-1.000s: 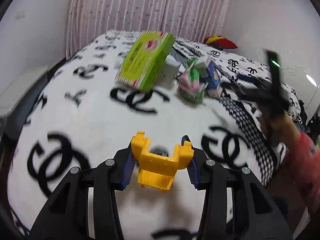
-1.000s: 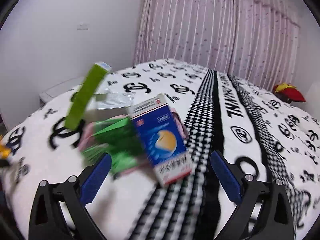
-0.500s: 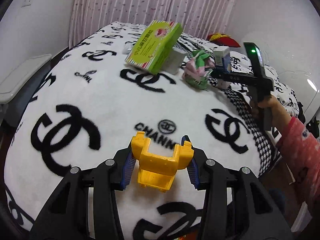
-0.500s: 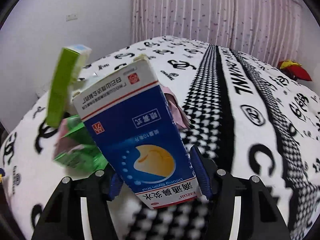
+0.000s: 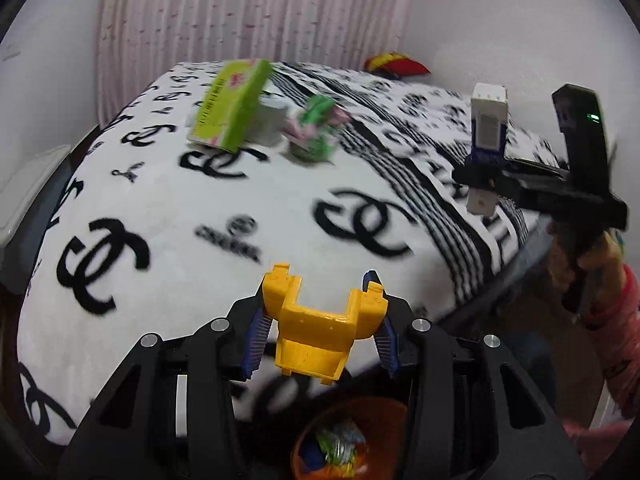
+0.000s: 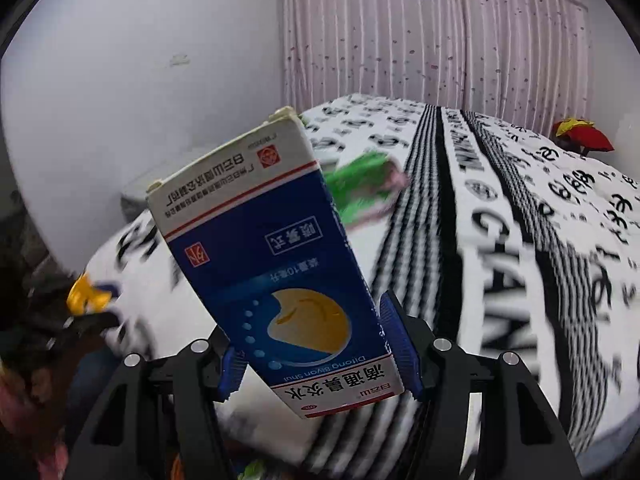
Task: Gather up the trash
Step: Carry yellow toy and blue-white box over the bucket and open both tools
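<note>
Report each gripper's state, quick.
Left gripper: shut on a yellow plastic piece.
Right gripper: shut on a blue medicine box.

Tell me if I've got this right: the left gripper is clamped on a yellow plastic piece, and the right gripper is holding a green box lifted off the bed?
Not quite. The right gripper holds a blue and white box, not a green one; the right wrist view shows it between the pads. The green box lies on the bed. The left gripper does clamp the yellow plastic piece.

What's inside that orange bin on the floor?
Inside the round orange bin lie crumpled green and blue wrappers. The left hand-held gripper covers part of it; anything deeper is hidden.
</note>
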